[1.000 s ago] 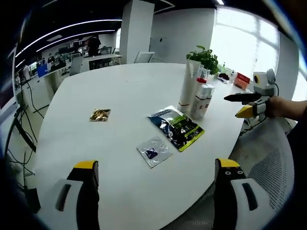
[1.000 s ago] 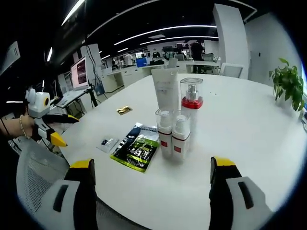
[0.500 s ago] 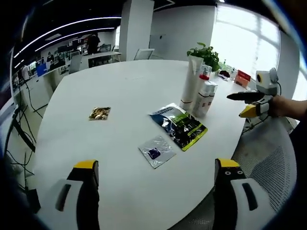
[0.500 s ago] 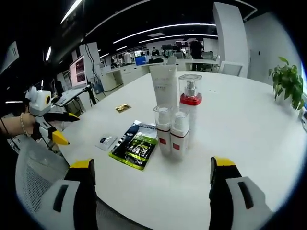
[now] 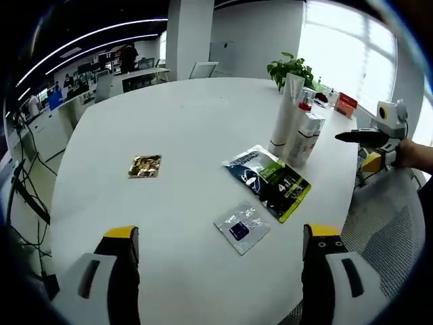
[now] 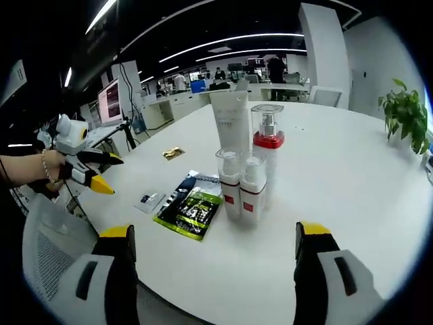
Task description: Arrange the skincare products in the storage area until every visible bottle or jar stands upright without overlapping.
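Left gripper view: the left tongs (image 5: 219, 271) gape wide and empty over the white counter (image 5: 189, 128); the bottles (image 5: 298, 128) stand upright at its far edge. Right gripper view: the right tongs (image 6: 215, 271) gape empty too, bottles (image 6: 247, 166) clustered just ahead.

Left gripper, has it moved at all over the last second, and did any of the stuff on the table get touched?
The left gripper has swung in toward the table edge, jaws open and holding nothing. The right gripper hangs open beside the bottles. Nothing was gripped or released. The tube, the red-collared pump bottle, the two small bottles, the green sachet and the two smaller packets stayed put.
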